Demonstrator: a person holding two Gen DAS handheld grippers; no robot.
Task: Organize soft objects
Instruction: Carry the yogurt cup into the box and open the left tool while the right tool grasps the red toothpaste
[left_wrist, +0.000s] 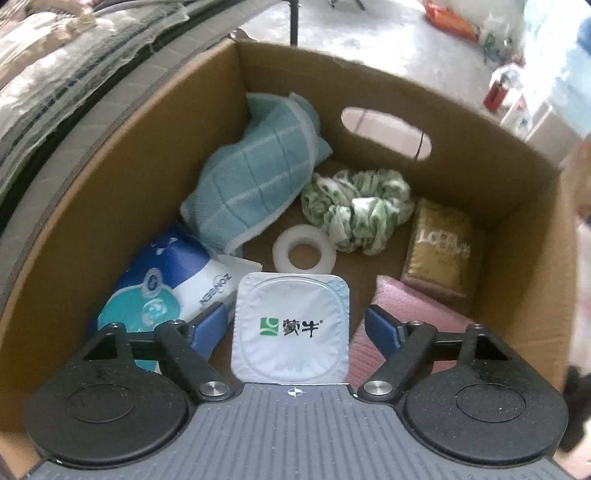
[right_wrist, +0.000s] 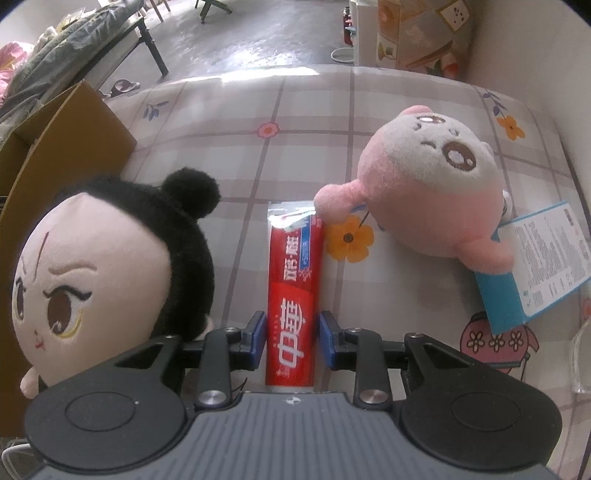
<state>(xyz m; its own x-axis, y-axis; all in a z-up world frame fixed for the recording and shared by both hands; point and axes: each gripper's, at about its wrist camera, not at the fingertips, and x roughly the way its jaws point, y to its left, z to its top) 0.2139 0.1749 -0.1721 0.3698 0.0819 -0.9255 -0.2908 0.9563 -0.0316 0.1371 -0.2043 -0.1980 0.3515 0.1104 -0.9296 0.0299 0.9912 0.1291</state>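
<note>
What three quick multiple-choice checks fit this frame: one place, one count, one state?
1. Where is the tape roll?
A. In the cardboard box, between the towel and the yogurt cup
B. On the floor
C. On a shelf

2. How many plush dolls lie on the bed?
A. One
B. Two
C. Three

3. How does the left tool stand around the yogurt cup?
A. Open, with a gap on each side
C. Clamped on the cup
B. Shut on nothing

Key:
1 A: the white roll sits on the box floor, just beyond the cup and below the towel.
2 B: a black-haired doll and a pink doll, no others.
3 A: both blue fingers stand clear of the cup's edges.
</note>
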